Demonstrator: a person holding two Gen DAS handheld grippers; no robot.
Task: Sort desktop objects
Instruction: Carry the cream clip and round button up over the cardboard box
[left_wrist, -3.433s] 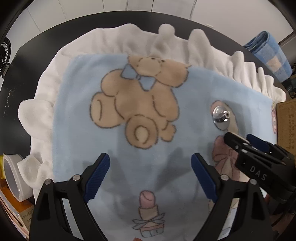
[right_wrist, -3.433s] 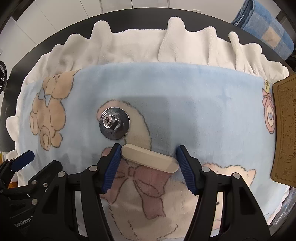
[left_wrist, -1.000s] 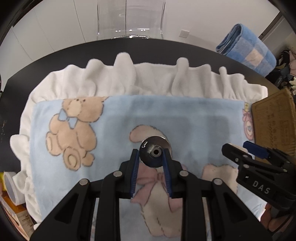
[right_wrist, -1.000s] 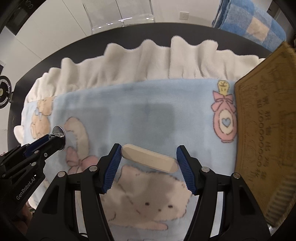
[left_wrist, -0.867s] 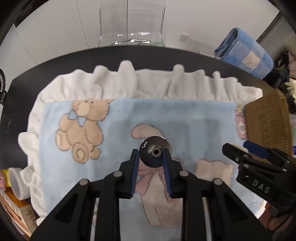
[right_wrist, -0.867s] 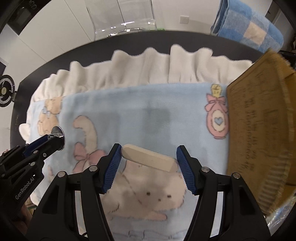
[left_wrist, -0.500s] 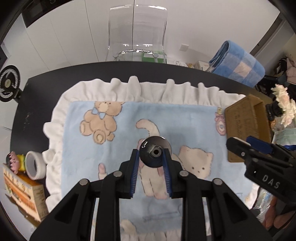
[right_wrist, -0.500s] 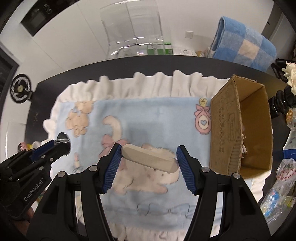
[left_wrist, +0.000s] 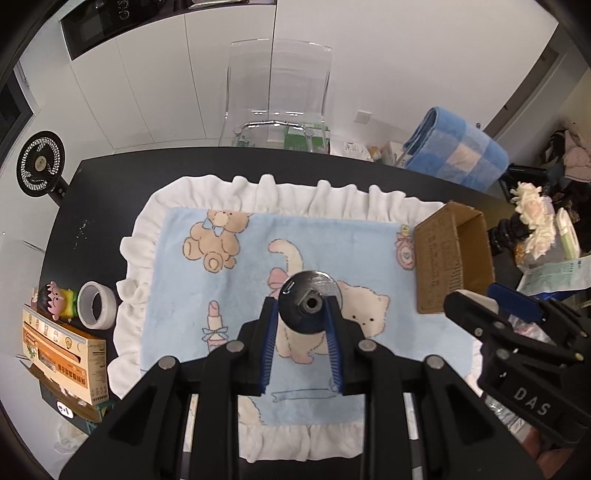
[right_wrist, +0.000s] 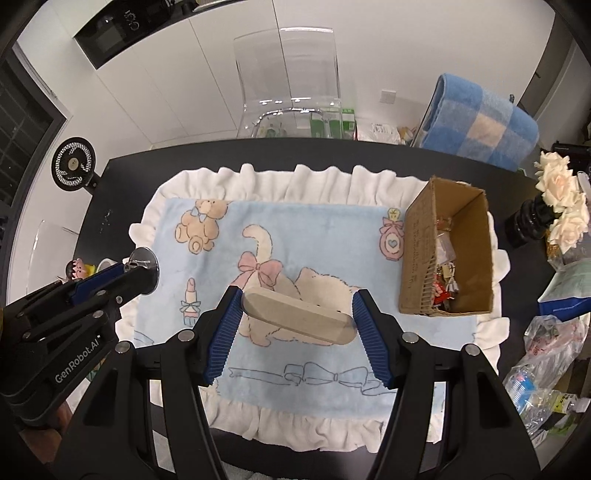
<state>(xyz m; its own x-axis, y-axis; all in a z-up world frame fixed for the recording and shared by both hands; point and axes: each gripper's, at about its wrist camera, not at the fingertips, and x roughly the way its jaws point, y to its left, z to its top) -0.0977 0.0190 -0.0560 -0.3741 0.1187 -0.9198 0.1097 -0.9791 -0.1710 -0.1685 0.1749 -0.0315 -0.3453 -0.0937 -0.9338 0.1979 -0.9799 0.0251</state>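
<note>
My left gripper (left_wrist: 300, 311) is shut on a round metal disc with a hub (left_wrist: 308, 307), held high above the blue cartoon blanket (left_wrist: 258, 258). From the right wrist view the same disc (right_wrist: 144, 266) shows at the left, in the left gripper (right_wrist: 127, 271). A beige oblong block (right_wrist: 297, 316) spans the blue pads of my right gripper (right_wrist: 295, 306), which is shut on its two ends. An open cardboard box (right_wrist: 413, 254) with small items inside stands on the blanket's right edge, also visible as the box (left_wrist: 436, 266) in the left wrist view.
A tape roll (left_wrist: 93, 305), a small figurine (left_wrist: 55, 295) and an orange carton (left_wrist: 55, 365) lie left of the blanket. White flowers (right_wrist: 561, 195) and plastic bags (right_wrist: 546, 369) crowd the right side. A clear chair (left_wrist: 277, 92) and a black fan (left_wrist: 40, 164) stand behind the black table (left_wrist: 110, 177).
Both grippers have risen well above the blanket with their objects still gripped. The whole table, the box's inside and the side clutter have come into view.
</note>
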